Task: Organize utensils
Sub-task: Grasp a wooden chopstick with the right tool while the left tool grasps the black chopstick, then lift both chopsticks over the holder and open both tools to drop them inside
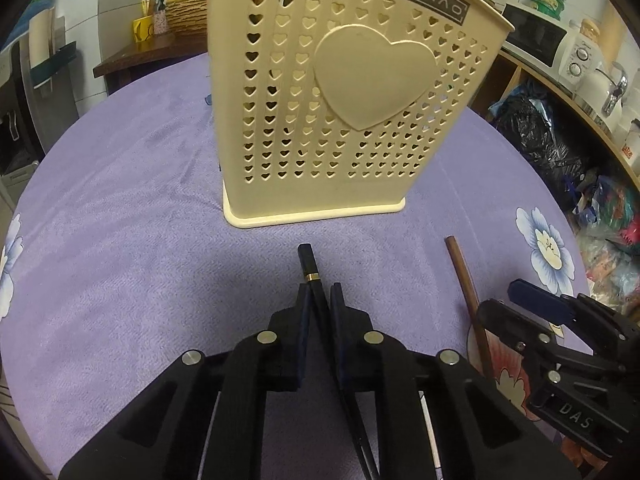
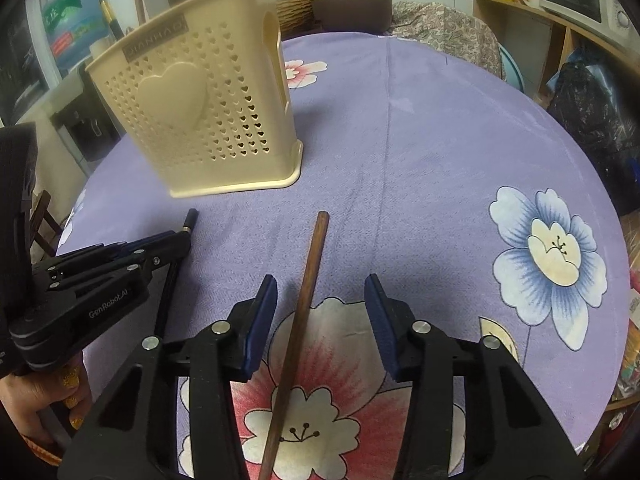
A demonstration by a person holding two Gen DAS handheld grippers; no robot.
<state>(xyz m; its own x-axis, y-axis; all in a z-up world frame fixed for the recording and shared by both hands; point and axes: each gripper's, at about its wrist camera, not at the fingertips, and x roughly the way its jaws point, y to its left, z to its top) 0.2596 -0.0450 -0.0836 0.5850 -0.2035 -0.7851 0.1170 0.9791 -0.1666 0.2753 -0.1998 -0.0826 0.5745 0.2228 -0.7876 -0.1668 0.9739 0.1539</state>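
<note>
- Presently the left hand-held gripper (image 1: 320,292) pinches a black chopstick (image 1: 309,262) (gold band showing) lying on the desk (image 1: 140,220).
- Right hand-held gripper (image 2: 322,304) stands half-open astride a brown chopstick (image 2: 308,280), pads not touching.
- Cream holder (image 1: 340,92) stands at twelve o'clock.

Utensil holder (image 1: 320,100) standing upright on counter (image 1: 120,220). Banded chopstick (image 1: 309,266) lying before it, sitting between left tongs (image 1: 320,296). Plain chopstick (image 2: 304,312) lying to its right, between right tongs (image 2: 320,300), untouched.
</note>
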